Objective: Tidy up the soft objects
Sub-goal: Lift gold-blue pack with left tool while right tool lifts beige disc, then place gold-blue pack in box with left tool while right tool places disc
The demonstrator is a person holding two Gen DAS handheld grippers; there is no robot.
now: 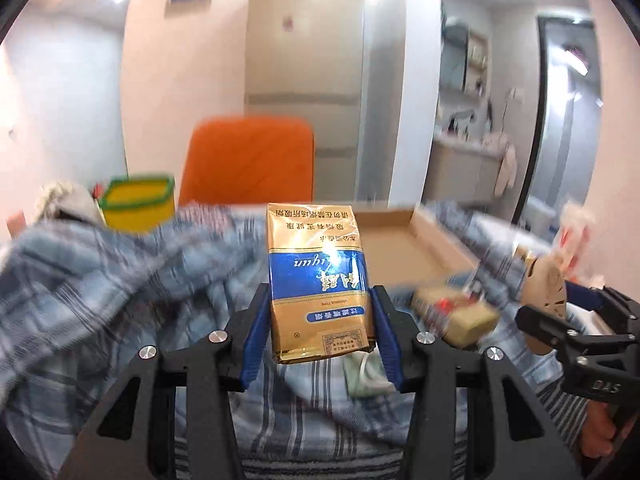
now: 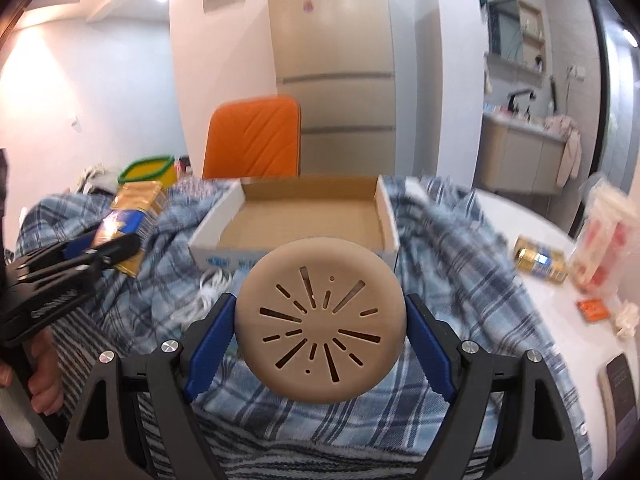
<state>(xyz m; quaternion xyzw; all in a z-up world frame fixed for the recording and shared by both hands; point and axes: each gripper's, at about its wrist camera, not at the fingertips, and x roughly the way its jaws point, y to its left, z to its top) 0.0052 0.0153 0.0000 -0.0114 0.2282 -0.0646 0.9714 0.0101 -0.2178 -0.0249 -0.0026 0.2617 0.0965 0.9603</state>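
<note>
My left jaws [image 1: 320, 320] are closed on a gold and blue soft pack [image 1: 318, 276], gripping its lower half from both sides so it stands upright between the blue pads, lifted above the blue plaid cloth [image 1: 120, 280] that covers the worktop. My right jaws [image 2: 320, 328] are spread wide and clamp a tan round disc [image 2: 320, 320] with slotted cuts by its edges, held up over the same cloth. Just beyond the disc an open cardboard box [image 2: 224, 220] sits on the cloth toward the far edge. A second gold pack [image 2: 540, 260] lies on the bare white worktop [image 2: 520, 220] near its right edge. An orange chair [image 2: 256, 136] stands behind the far edge.
</note>
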